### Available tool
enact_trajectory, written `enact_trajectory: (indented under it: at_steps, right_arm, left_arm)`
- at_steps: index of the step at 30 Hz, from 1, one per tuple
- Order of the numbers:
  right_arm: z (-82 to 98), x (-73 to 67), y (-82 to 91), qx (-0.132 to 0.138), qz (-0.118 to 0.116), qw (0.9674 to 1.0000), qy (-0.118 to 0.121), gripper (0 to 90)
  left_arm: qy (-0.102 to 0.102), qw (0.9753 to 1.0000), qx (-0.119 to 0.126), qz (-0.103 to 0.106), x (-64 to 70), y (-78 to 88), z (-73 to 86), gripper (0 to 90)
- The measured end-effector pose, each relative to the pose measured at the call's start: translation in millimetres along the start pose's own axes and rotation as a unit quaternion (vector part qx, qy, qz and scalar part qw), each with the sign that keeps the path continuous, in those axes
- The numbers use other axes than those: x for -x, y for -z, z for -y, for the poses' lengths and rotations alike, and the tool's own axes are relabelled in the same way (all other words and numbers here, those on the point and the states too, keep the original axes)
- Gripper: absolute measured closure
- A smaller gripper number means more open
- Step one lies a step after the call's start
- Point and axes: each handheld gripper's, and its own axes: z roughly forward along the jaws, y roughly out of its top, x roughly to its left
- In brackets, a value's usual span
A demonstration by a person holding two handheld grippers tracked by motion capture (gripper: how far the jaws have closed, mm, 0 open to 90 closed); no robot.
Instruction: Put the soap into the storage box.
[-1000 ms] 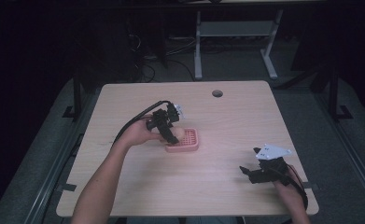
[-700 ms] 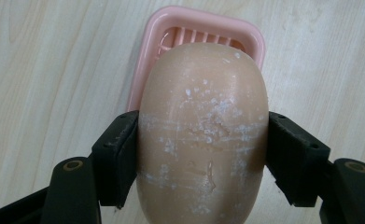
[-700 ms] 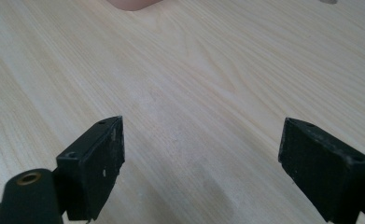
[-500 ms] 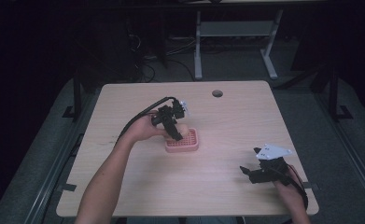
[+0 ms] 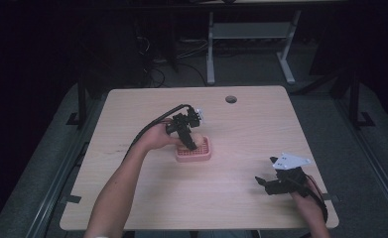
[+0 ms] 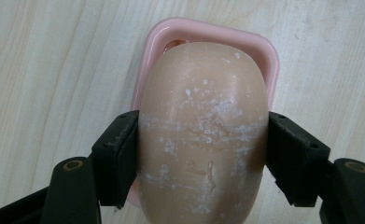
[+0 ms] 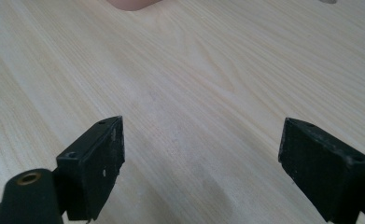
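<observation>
Left claw [image 6: 203,154] clamped on the tan soap bar [image 6: 203,126], held directly above the pink soap dish [image 6: 264,51] on the surface [image 5: 241,129]. Best lowered straight, kept centred over the dish, released only once seated flat. Right claw [image 7: 203,163] spread wide, holding nothing, resting near the surface's right front edge, well apart.

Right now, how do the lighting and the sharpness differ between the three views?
High view: dim, dark surroundings, soft detail, only the table lit. Left gripper view: bright and sharp on the soap bar over the pink dish. Right gripper view: wood grain crisp, near jaws slightly soft.
</observation>
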Motion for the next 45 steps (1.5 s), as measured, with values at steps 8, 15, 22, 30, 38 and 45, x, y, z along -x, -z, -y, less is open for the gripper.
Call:
enact_trajectory:
  at_steps: [8, 15, 22, 30, 38, 45]
  right_arm:
    - [-0.2, -0.3, 0.0, 0.000, -0.001, 1.0000, 0.000, 13.8]
    - [-0.1, -0.1, -0.2, 0.000, -0.002, 1.0000, 0.001, 13.8]
    - [0.1, 0.1, -0.2, -0.001, -0.002, 1.0000, 0.001, 13.8]
    - [0.0, -0.1, -0.2, -0.001, -0.003, 1.0000, 0.001, 13.8]
    - [0.0, 0.0, -0.1, -0.001, -0.003, 1.0000, 0.001, 13.8]
    - [0.1, 0.2, -0.2, -0.001, -0.003, 1.0000, 0.001, 13.8]
  left_arm:
    - [0.004, 1.0000, -0.007, 0.001, -2.6, -4.9, -0.4, 31.6]
    - [0.003, 1.0000, -0.006, 0.004, -1.6, -10.4, -2.8, 31.6]
    - [0.006, 0.9999, -0.014, 0.007, -2.5, -15.6, -3.8, 31.6]
    - [0.004, 0.9998, -0.019, 0.009, -3.0, -18.5, -5.4, 31.6]
    - [0.002, 0.9997, -0.021, 0.008, -1.3, -22.1, -8.2, 31.5]
    - [0.000, 0.9997, -0.022, 0.009, -0.3, -24.5, -9.5, 31.5]
